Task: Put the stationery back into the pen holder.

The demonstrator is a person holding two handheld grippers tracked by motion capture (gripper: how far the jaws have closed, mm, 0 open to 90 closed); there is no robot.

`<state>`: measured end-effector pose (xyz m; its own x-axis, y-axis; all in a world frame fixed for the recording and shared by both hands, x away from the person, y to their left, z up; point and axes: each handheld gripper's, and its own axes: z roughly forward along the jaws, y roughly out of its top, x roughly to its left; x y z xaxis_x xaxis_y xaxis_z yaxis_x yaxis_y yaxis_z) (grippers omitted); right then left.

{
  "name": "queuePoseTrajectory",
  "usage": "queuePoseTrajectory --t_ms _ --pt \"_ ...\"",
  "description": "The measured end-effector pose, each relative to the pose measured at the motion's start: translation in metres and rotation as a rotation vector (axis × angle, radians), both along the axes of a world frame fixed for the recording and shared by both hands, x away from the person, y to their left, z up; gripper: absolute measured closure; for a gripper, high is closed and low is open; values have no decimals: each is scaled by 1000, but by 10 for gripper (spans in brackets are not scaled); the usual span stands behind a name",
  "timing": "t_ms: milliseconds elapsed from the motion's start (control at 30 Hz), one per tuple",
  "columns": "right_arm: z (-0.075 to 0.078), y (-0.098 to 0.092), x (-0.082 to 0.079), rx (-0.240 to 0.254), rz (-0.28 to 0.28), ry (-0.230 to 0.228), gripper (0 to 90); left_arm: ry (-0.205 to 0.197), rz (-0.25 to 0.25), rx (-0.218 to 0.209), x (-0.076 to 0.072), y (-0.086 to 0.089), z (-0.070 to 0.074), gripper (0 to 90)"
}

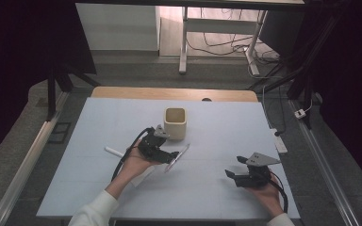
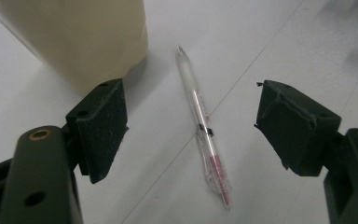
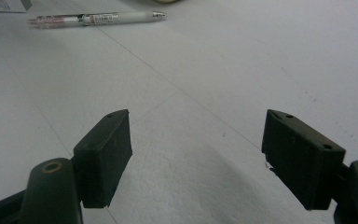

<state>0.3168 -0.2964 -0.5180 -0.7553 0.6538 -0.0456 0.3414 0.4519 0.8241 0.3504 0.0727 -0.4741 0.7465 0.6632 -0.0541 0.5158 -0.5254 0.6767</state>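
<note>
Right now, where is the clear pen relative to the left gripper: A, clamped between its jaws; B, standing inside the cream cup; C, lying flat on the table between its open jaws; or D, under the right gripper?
C: the clear pen lies flat on the table between the spread jaws of the left gripper, untouched.

cream cup [image 2: 74, 37] cut off by top edge, white stick [image 1: 113, 151] partly behind hand
</note>
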Motion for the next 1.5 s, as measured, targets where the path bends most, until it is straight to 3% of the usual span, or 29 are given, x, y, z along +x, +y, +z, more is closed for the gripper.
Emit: queuePoseTrajectory --t_ms 500,833,1000,1500 --pt "-1 0 1 -16 -6 7 236 -5 -18 26 8 -18 -5 262" --pt "0 0 1 -18 2 -10 236 33 -6 38 22 -37 -13 320" --pt "0 0 1 -18 3 -8 237 44 -8 84 28 -46 -23 360" --pt "-1 1 2 -28 -8 -2 238 98 -17 115 34 -50 -36 501"
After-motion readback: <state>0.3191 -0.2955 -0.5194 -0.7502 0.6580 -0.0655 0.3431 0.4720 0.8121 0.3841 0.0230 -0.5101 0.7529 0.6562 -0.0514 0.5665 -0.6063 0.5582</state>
